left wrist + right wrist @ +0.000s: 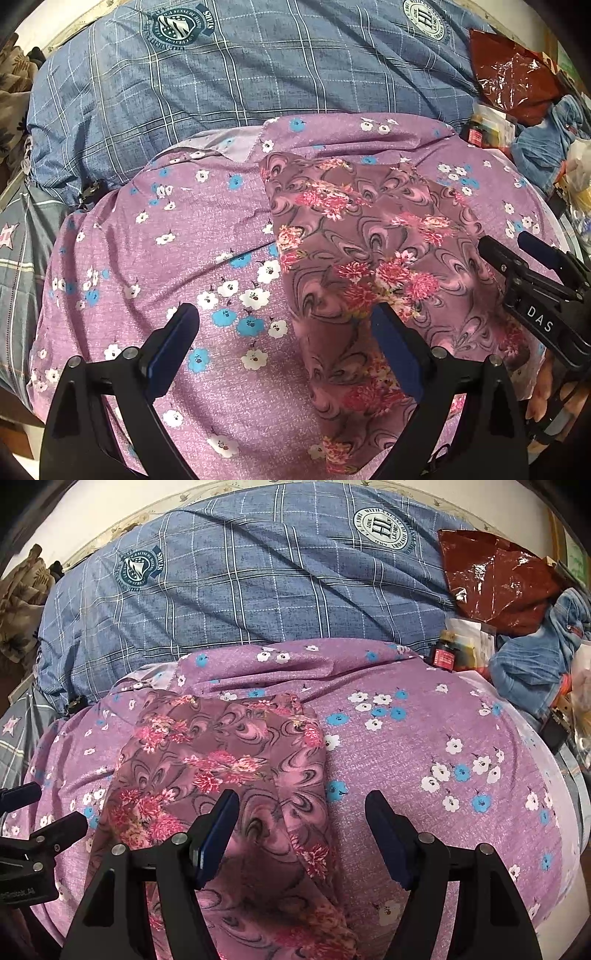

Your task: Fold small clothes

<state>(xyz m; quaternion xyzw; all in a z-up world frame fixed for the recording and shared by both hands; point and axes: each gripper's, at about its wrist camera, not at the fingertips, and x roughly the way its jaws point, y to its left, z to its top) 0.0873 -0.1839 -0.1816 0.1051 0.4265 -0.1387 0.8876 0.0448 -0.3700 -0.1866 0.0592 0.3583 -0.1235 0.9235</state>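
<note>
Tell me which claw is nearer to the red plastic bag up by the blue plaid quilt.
Right. The right claw hangs open over the garment's right edge, on the red plastic bag side. The left claw hangs open over the garment's left edge, farther away.

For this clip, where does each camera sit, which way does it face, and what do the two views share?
Left wrist: on the left gripper, facing forward and down at the patterned cloth on the purple sheet; open fingers, plus the right gripper at the right edge.
Right wrist: on the right gripper, same heading; open fingers over the cloth's right edge, left gripper at left.
Shared: cloth, sheet, blue plaid quilt, red bag.
</note>
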